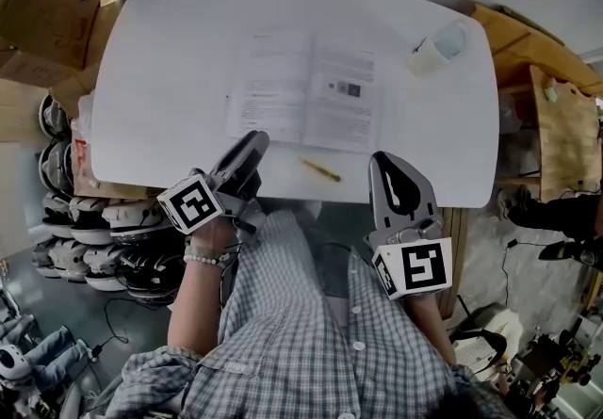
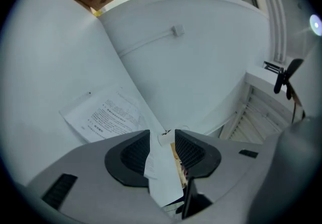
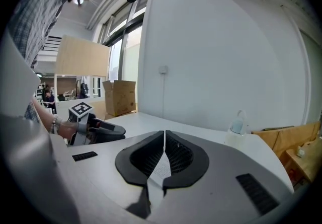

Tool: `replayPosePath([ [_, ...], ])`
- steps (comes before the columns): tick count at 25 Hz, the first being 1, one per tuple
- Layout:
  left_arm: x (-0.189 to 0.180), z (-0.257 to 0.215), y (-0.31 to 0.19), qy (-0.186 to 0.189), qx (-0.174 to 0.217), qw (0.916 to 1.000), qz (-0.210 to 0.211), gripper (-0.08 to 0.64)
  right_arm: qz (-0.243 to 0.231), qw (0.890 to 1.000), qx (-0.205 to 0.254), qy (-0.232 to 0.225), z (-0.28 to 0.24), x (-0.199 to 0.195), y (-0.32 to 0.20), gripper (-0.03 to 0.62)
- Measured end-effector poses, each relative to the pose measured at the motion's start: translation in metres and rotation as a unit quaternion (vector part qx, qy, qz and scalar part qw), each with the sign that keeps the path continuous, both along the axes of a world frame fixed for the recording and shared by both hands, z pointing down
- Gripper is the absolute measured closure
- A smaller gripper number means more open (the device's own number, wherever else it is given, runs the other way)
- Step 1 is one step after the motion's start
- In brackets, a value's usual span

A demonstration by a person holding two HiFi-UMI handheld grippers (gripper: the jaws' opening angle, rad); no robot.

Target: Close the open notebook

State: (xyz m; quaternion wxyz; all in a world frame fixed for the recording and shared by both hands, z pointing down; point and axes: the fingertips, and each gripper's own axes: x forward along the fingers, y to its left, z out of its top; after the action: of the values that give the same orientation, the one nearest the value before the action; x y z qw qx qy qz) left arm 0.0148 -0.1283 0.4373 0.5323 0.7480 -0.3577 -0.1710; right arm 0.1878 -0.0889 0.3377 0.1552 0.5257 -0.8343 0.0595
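Observation:
The open notebook (image 1: 306, 88) lies flat in the middle of the white table (image 1: 170, 59), both printed pages up. My left gripper (image 1: 258, 137) hovers at the notebook's near left corner, jaws apart and nothing pressed between the pads. In the left gripper view (image 2: 162, 133) the left page (image 2: 108, 115) lies ahead, and paper shows through the gap. My right gripper (image 1: 382, 159) is at the table's front edge, right of a yellow pen (image 1: 320, 169). Its jaws (image 3: 164, 133) are shut with nothing held.
A plastic bottle (image 1: 438, 48) lies at the table's far right. Cardboard boxes (image 1: 42, 8) stand to the left, helmets (image 1: 85, 219) are stacked below the left edge, and wooden crates (image 1: 556, 125) are at the right. A white wall (image 2: 201, 57) rises behind the table.

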Motion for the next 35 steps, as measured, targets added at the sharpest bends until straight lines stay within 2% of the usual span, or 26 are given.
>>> replayPosePath([
  [4,-0.001,0.015,-0.003,0.058,-0.042,0.9968,-0.034,0.414,-0.001,1.0,-0.009,0.0,0.008,0.006,-0.004,0.568],
  [8,0.002,0.038,-0.002,0.084,-0.087,0.9916,-0.048,0.399,-0.004,1.0,-0.016,-0.002,0.014,0.01,-0.008,0.568],
  [13,-0.001,0.063,0.001,0.128,-0.141,0.9774,-0.091,0.368,-0.008,1.0,-0.024,-0.003,0.021,0.012,-0.008,0.568],
  [16,-0.002,0.076,0.004,0.139,-0.163,0.9712,-0.103,0.357,-0.009,0.999,-0.032,-0.003,0.026,0.013,-0.008,0.568],
  [22,0.004,0.096,0.008,0.152,-0.189,0.9635,-0.114,0.357,-0.003,0.999,-0.041,-0.002,0.032,0.018,-0.008,0.568],
  [29,0.014,0.103,0.004,0.155,-0.199,0.9603,-0.119,0.354,0.007,0.999,-0.047,-0.001,0.034,0.023,-0.004,0.568],
  [35,0.016,0.103,-0.004,0.163,-0.19,0.9595,-0.13,0.351,0.008,0.999,-0.05,0.001,0.034,0.024,-0.001,0.568],
])
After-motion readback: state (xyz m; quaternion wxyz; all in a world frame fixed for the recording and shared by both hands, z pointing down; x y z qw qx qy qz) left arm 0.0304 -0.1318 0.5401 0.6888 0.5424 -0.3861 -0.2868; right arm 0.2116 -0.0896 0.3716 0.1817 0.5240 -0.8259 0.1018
